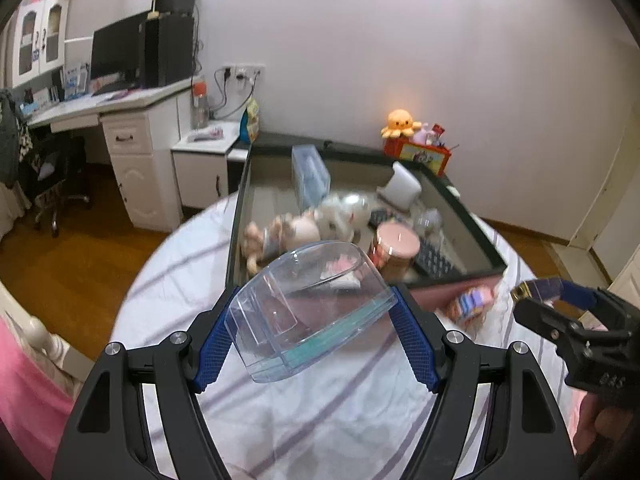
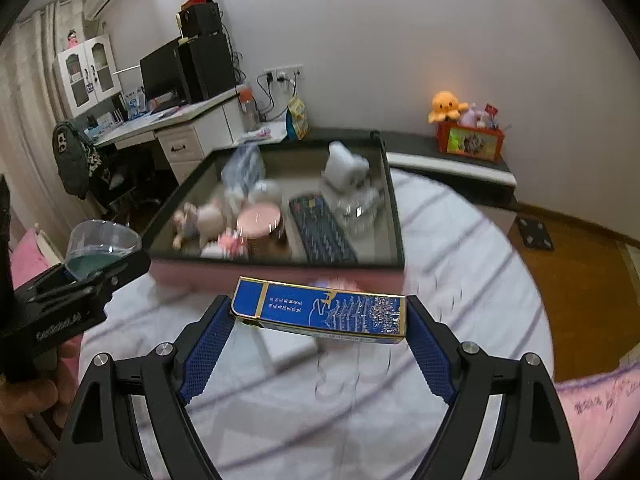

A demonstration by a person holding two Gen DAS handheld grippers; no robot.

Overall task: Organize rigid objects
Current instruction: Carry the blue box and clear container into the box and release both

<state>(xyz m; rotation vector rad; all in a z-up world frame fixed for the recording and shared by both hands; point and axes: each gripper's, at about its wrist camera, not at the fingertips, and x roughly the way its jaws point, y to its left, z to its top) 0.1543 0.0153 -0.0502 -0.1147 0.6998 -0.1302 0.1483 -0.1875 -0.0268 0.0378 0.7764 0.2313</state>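
Observation:
My left gripper (image 1: 314, 322) is shut on a clear plastic container (image 1: 308, 304) with a teal base, held above the bed; it also shows in the right wrist view (image 2: 100, 244). My right gripper (image 2: 320, 320) is shut on a flat blue box (image 2: 320, 312) with gold trim, held above the bed. A large dark-rimmed storage box (image 2: 394, 208) lies ahead on the bed. It holds a pink candle jar (image 2: 260, 220), a plush toy (image 2: 200, 220), a dark keyboard-like item (image 2: 322, 232), a white object (image 2: 344, 168) and a clear box (image 1: 310, 172).
The striped bedsheet (image 1: 320, 408) lies below both grippers. A small pink-striped packet (image 1: 472, 300) lies beside the storage box. A desk with a monitor (image 1: 120, 52) stands at the left, a red toy bin with an orange octopus plush (image 2: 468, 136) by the wall.

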